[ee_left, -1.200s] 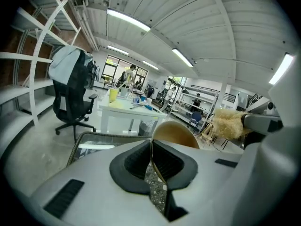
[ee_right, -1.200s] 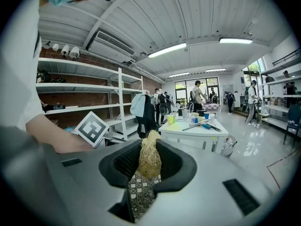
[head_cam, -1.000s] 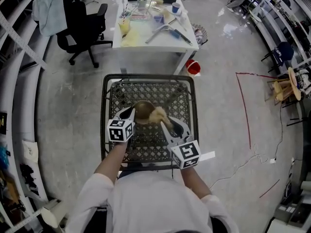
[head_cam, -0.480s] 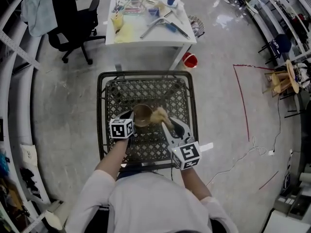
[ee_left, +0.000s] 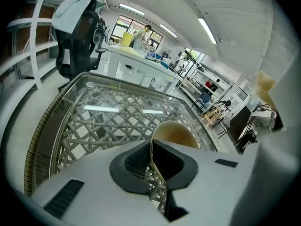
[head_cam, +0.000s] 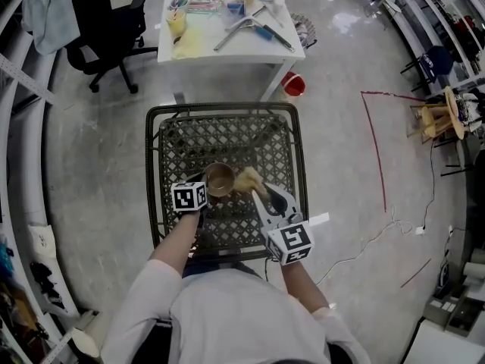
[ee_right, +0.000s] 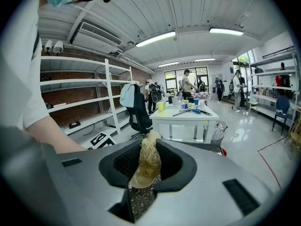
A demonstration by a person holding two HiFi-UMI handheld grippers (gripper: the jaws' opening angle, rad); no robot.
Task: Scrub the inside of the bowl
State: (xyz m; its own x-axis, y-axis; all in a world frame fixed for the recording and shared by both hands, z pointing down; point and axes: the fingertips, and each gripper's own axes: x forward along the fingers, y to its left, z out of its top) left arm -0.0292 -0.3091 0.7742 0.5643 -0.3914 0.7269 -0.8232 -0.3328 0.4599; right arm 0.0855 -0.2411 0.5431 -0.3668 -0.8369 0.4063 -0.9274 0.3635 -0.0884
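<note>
My left gripper point(ee_left: 151, 150) grips the bowl point(head_cam: 220, 179) by its thin, stiff rim, likely light and slippery; my right gripper point(ee_right: 145, 173), beside the bowl, clamps a soft scrubber point(head_cam: 247, 180).

The person's head has shifted, so the white table point(head_cam: 227, 48) and the office chair point(head_cam: 106, 29) now show nearer the top of the head view. The bowl point(head_cam: 220, 179) has come slightly toward the person's side of the wicker worktop point(head_cam: 227, 107), along with the left tongs point(head_cam: 204, 184). The scrubber point(head_cam: 248, 179), which overlapped the bowl's right rim, now sits just beside it.
</note>
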